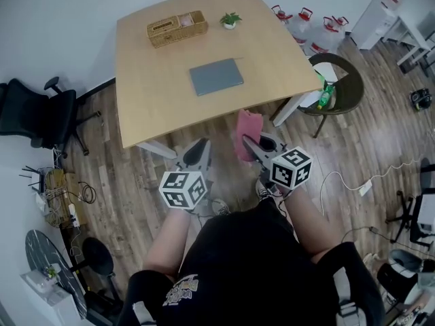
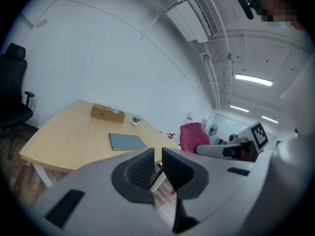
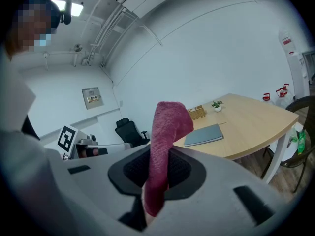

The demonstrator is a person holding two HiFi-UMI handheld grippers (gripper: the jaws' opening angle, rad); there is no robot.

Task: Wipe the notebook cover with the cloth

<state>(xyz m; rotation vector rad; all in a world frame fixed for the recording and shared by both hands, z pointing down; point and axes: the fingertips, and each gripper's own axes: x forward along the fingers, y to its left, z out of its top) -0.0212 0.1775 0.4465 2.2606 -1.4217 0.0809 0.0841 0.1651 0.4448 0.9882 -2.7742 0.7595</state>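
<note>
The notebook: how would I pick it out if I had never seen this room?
Find the pale wooden table. The notebook lies closed near its centre, nearer the person than the wicker basket and the small potted plant at the far edge. It is the only thin, flat, grey-blue rectangle there.

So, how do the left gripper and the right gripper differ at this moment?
The right gripper is shut on the pink cloth; the left gripper is shut with nothing between its fingers. The cloth stands up in front of the right gripper's camera, while the left gripper's camera sees the notebook freely. Both point toward the table, and neither is over the notebook.
</note>
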